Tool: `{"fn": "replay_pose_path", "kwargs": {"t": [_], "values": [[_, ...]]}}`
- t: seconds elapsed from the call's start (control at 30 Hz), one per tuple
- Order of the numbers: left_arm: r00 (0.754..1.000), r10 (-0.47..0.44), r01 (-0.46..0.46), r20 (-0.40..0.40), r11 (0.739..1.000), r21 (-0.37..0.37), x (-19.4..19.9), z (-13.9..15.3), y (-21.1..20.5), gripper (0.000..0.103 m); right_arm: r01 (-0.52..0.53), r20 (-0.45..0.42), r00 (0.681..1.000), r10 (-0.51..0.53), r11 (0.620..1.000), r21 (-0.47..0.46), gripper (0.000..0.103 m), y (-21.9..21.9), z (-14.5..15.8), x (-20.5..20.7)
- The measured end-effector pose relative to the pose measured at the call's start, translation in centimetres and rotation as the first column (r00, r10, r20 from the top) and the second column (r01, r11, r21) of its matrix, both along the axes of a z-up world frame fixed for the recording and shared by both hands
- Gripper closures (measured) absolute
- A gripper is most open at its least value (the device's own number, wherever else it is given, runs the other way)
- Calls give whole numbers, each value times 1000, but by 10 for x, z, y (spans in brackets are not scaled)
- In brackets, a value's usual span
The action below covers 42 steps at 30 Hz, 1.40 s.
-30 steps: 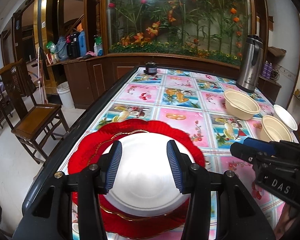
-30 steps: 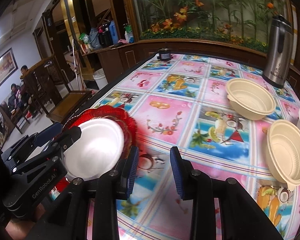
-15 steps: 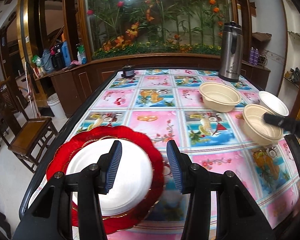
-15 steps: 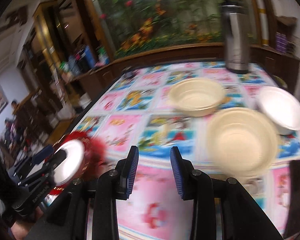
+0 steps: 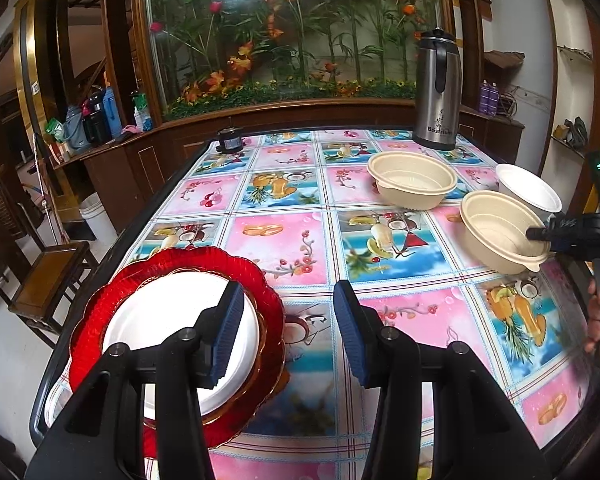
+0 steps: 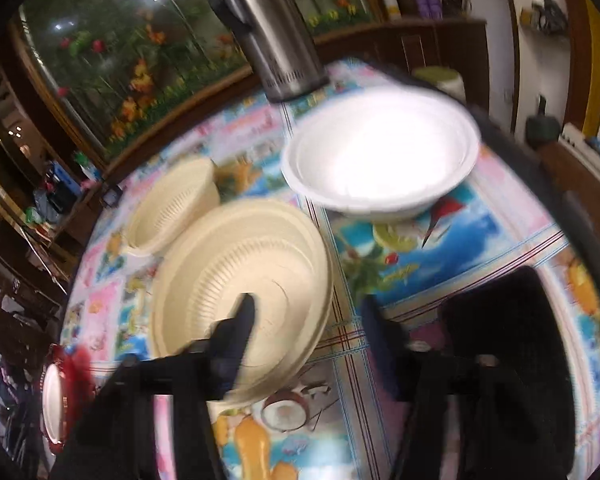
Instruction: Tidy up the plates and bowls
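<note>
In the left wrist view the left gripper [image 5: 286, 328] hangs over the table [image 5: 300, 240] at lower centre, jaws partly apart with nothing between them. At lower left a white plate [image 5: 168, 320] lies on a red plate [image 5: 100, 320].

At right, the near beige bowl [image 5: 496, 232] has one finger of the right gripper [image 6: 306, 324] inside it; the blurred right wrist view shows the other finger outside the rim. Those jaws are closing with the bowl's wall between them, pads not visibly pressing. A second beige bowl [image 5: 412, 180] and a white bowl [image 5: 528, 192] stand just beyond, a flask [image 5: 438, 92] at upper right.
</note>
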<state>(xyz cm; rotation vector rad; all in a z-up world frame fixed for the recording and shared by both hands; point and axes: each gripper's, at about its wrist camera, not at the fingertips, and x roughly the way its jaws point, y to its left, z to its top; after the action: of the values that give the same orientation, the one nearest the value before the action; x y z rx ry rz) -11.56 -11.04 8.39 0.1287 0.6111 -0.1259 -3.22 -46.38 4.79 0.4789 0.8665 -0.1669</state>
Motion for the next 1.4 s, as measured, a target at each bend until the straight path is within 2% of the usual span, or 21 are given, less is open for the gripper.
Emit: {"fn": "replay_pose_path", "kwargs": {"t": [0.03,0.13,0.23,0.3,0.4,0.43,0.47,0.5,0.57,0.67,0.73,0.8,0.87,0.93,1.07,1.2,1.27,1.33,1.4], "values": [[1000,2,-2,0,1000,-1,0,0,1,58,-7,-15,1000,7,1000,9,82,0,-5,5],[1000,3,-3,-4,1000,-4,-1,-1,2,58,-60,-27,998,60,998,-11,86,6,-9,13],[1000,-2,2,-12,1000,-11,0,-3,3,58,-197,-33,980,196,980,-21,90,25,-6,16],[1000,-11,10,-20,1000,-20,1,-3,3,58,-402,-63,915,398,912,-84,90,56,1,20],[999,-30,29,-31,999,-32,0,-4,0,58,-523,-102,852,514,827,-205,87,90,10,19],[999,-41,40,-35,998,-41,0,-3,-1,58,-520,-88,853,514,825,-221,83,92,14,18],[998,-48,46,-40,998,-48,0,-3,-1,58,-502,-70,863,501,834,-229,74,92,19,16],[997,-57,55,-45,997,-57,1,-1,-2,58,-475,-41,877,479,849,-234,70,91,25,12],[994,-94,88,-61,991,-101,3,2,-2,58,-429,14,896,444,874,-227,68,86,35,1],[976,-180,156,-124,971,-184,15,4,-7,58,-351,73,928,364,924,-153,68,68,44,-19],[942,-264,200,-206,936,-290,29,2,-14,58,-296,116,947,299,954,-47,68,53,42,-37],[907,-329,226,-262,907,-356,41,-2,-23,58,-246,132,962,239,968,41,67,40,37,-50],[885,-365,242,-290,892,-383,50,-5,-36,58,-224,128,969,212,971,89,67,32,30,-63],[876,-374,249,-305,892,-378,58,-8,-49,58,-222,113,971,209,967,122,67,31,22,-75],[866,-374,236,-332,891,-388,74,-14,-61,59,-233,112,970,215,954,186,67,35,14,-89],[857,-387,236,-341,882,-409,87,-20,-68,59,-255,110,965,236,944,210,63,44,10,-93],[857,-384,238,-343,886,-398,94,-24,-72,59,-268,105,962,251,939,213,63,49,9,-93],[847,-387,234,-365,888,-397,99,-32,-77,59,-271,93,962,256,935,227,63,54,4,-90],[842,-380,225,-382,892,-392,99,-39,-80,63,-284,88,959,271,928,240,63,58,0,-88]]}}
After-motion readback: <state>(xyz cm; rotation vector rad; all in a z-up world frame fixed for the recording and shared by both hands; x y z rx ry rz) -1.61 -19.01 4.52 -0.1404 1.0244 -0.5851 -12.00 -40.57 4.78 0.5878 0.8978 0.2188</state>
